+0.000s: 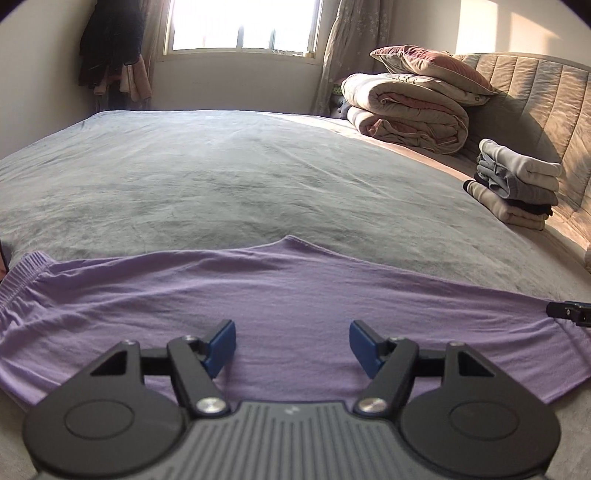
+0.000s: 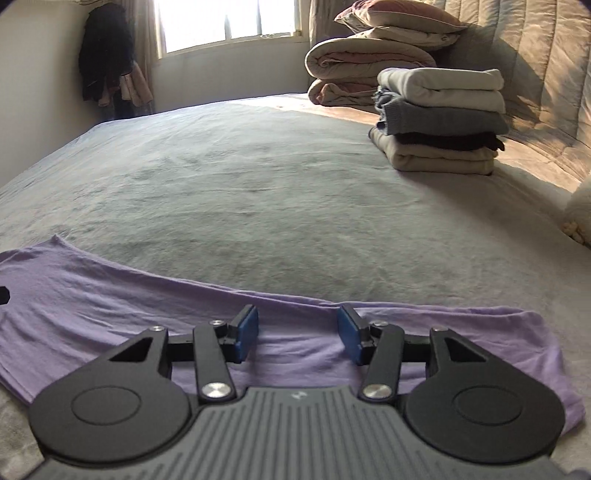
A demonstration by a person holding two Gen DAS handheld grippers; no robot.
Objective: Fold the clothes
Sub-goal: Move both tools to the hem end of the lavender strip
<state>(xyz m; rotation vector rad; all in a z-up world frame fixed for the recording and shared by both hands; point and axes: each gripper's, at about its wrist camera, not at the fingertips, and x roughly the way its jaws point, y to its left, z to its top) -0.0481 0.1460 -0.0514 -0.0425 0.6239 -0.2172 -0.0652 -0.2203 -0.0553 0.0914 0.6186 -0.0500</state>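
A pair of purple trousers (image 1: 280,291) lies flat across the near part of the grey bed cover (image 1: 229,173), its elastic waistband (image 1: 22,277) at the left. My left gripper (image 1: 291,343) hovers open over the middle of the garment, nothing between its blue pads (image 1: 221,341). In the right wrist view the same purple trousers (image 2: 110,306) run from the left to the leg end at the right. My right gripper (image 2: 297,334) is open above that leg end. The tip of the right gripper (image 1: 569,312) shows at the right edge of the left wrist view.
A stack of folded clothes (image 2: 439,122) stands on the bed near the padded headboard (image 2: 517,44). Folded quilts and a pillow (image 1: 410,103) lie behind it. Dark clothes (image 1: 107,44) hang in the far left corner by the window (image 1: 240,26).
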